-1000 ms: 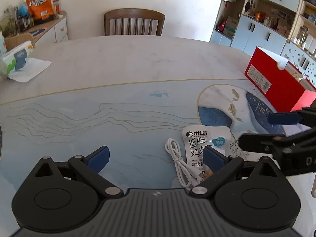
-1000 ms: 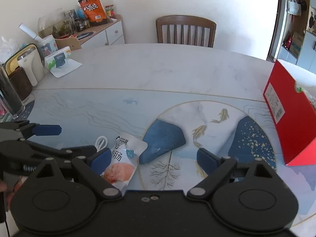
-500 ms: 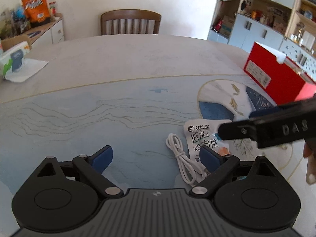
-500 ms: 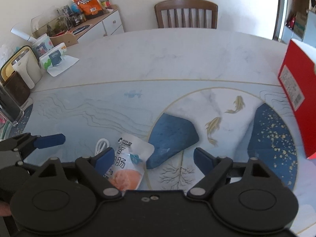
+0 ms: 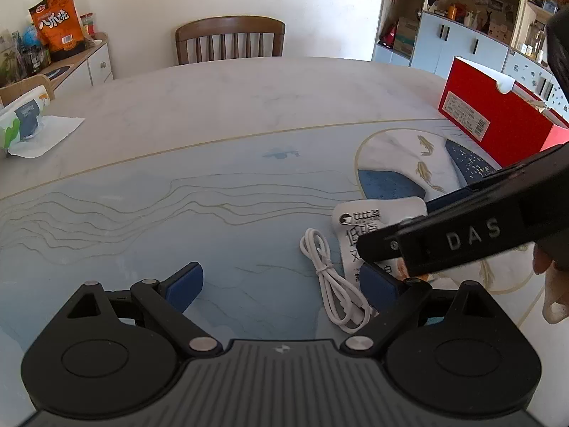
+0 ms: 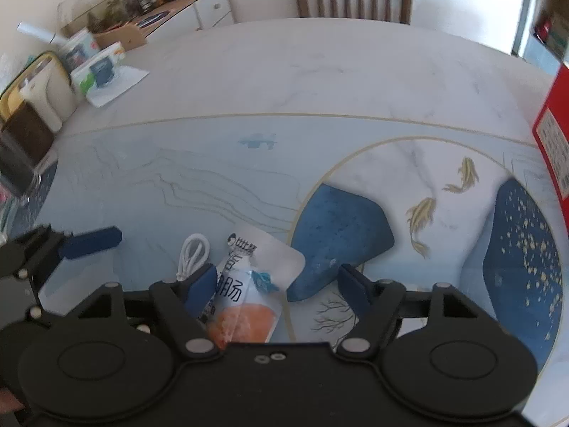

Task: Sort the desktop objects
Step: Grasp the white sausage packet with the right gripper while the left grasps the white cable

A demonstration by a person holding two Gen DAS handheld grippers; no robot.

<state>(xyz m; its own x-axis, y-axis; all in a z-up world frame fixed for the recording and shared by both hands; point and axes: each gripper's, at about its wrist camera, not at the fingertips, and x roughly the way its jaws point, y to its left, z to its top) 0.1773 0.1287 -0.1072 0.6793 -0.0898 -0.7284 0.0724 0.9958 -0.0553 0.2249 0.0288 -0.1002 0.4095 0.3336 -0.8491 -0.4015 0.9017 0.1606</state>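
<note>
Looking along my left gripper point(image 5: 281, 283): jaws wide, nothing between them, blue pads poised over the pale blue table point(image 5: 213, 195). Item — white cable point(image 5: 332, 281), coiled and tied, lying flat just inside my right-hand pad. Item — snack pouch point(image 5: 359, 222), white with dark print, flat on the table beside the cable and partly covered by my right gripper point(image 5: 402, 238), which reaches in from the right edge with a hand point(image 5: 549, 284) behind it. Item — red box point(image 5: 494, 121), open-topped, well apart near the table's far right edge. Item — tissue pack point(image 5: 21, 121) on a loose sheet at far left. Item — wooden chair point(image 5: 229, 39) beyond the table.

Looking along my right gripper point(image 6: 279, 284): jaws closing, at a middling width, with the snack pouch point(image 6: 249, 299) between them; the left pad lies at the pouch's edge, the right pad stands clear of it — no squeeze on it yet. White cable point(image 6: 193, 254) just left of the pouch, touching or nearly so. Left gripper point(image 6: 71, 245) shows at the left edge, one blue pad in sight. Red box point(image 6: 554, 135) at the right edge. Picture slightly blurred.
</note>
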